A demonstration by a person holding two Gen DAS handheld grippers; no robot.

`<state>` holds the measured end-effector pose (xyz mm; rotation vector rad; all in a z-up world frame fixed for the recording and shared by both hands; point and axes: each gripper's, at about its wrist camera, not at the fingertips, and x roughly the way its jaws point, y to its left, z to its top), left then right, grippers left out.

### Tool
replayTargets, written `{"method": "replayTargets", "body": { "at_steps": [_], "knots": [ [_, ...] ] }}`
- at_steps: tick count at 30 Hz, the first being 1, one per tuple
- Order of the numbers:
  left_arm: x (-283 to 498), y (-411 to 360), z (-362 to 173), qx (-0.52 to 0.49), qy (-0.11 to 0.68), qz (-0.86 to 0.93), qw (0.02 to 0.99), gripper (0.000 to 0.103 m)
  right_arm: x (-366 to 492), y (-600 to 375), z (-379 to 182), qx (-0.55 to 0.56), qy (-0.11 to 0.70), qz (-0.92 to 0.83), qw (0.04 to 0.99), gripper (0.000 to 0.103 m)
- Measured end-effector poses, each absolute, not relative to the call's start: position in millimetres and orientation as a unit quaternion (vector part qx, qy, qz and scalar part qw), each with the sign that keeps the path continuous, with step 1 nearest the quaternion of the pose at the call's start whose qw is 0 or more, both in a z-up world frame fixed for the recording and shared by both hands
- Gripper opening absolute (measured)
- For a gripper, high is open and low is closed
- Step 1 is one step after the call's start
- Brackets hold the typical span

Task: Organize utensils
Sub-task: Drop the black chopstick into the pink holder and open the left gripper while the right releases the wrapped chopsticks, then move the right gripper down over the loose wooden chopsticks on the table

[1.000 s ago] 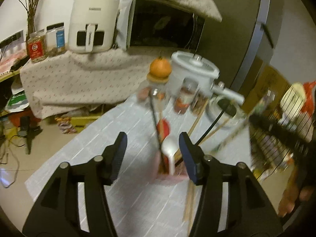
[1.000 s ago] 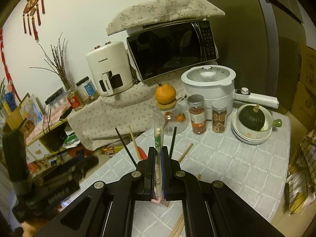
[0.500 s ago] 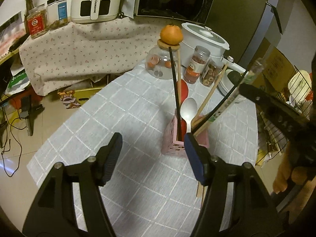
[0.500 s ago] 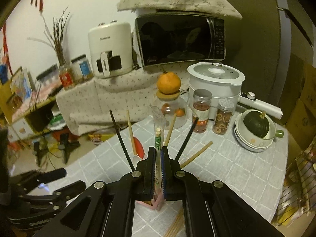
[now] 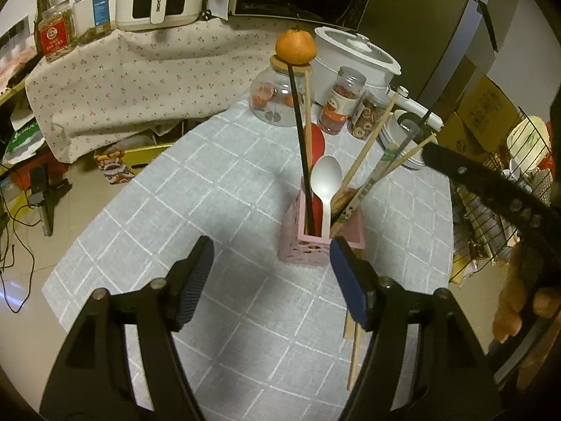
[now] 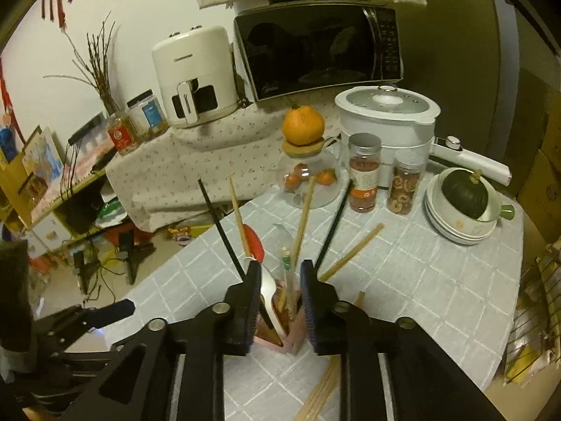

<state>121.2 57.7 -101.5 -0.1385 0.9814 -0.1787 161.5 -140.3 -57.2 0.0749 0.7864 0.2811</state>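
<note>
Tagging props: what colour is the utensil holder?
Pink holder, clearest in the left wrist view.

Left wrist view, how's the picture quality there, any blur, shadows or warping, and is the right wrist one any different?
Left wrist view: sharp, dim warm light, soft shadow on the checked tablecloth left of the pink utensil holder; fisheye bends the edges and darkens the corners. Right wrist view: same bowing, the microwave door shows dull reflections, the wrapped chopsticks between the opening jaws look slightly soft.
</note>
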Motion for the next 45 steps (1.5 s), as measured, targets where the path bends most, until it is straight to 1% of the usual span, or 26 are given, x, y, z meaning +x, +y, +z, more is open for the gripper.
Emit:
{"method": "replayTargets", "body": {
  "at_steps": [1,3,6,8,10,14,17,24,32,35,36,37,40,42,45],
  "knots": [
    [120.9,56.6,-102.5,-0.067,0.473,-0.088,0.874,0.075,159.5,-145.2,-55.8,0.041,0.383,0.135,0.913,0.044],
    [120.2,52.6,-105.8,-0.063,0.481,-0.096,0.869,0.078,156.3,-152.5,-54.6,0.047,0.387,0.133,0.911,0.048],
    [119.3,46.3,-112.2,-0.056,0.497,-0.106,0.859,0.078,152.9,-166.2,-56.8,0.045,0.406,0.121,0.905,0.05],
    [119.0,42.8,-116.6,-0.053,0.508,-0.111,0.853,0.079,151.5,-174.3,-60.7,0.043,0.416,0.113,0.901,0.056],
    [119.1,39.9,-121.8,-0.051,0.518,-0.113,0.846,0.084,151.3,-182.2,-68.1,0.044,0.429,0.103,0.896,0.061],
    [121.4,37.8,-136.0,-0.06,0.552,-0.108,0.825,0.084,154.8,-194.3,-88.8,0.051,0.465,0.084,0.88,0.062],
    [121.9,37.7,-147.1,-0.08,0.575,-0.11,0.807,0.084,159.8,-203.3,-112.5,0.053,0.507,0.06,0.858,0.063],
    [122.4,36.1,-156.5,-0.077,0.589,-0.104,0.797,0.084,170.9,-218.9,-169.6,0.088,0.586,0.036,0.805,0.063],
    [125.8,34.4,-160.3,-0.072,0.597,-0.101,0.793,0.084,180.2,-211.0,-210.4,0.086,0.627,0.029,0.773,0.063],
    [125.7,34.8,-160.0,-0.073,0.596,-0.1,0.793,0.084,182.6,-204.8,-222.4,0.092,0.636,0.035,0.765,0.059],
    [125.8,35.2,-159.9,-0.074,0.596,-0.1,0.793,0.084,183.5,-203.9,-226.8,0.097,0.64,0.038,0.761,0.051],
    [125.7,35.1,-160.0,-0.075,0.596,-0.1,0.794,0.084,184.7,-204.0,-231.8,0.102,0.646,0.042,0.755,0.04],
    [125.8,35.9,-159.5,-0.076,0.595,-0.101,0.794,0.084,187.3,-199.5,-238.8,0.107,0.653,0.048,0.748,0.027],
    [125.8,36.8,-159.1,-0.076,0.594,-0.102,0.794,0.084,188.8,-196.8,-240.9,0.104,0.654,0.05,0.748,0.023],
    [125.8,37.6,-158.9,-0.076,0.593,-0.102,0.795,0.084,193.0,-191.1,-243.7,0.101,0.656,0.056,0.746,0.022]
  ]
}}
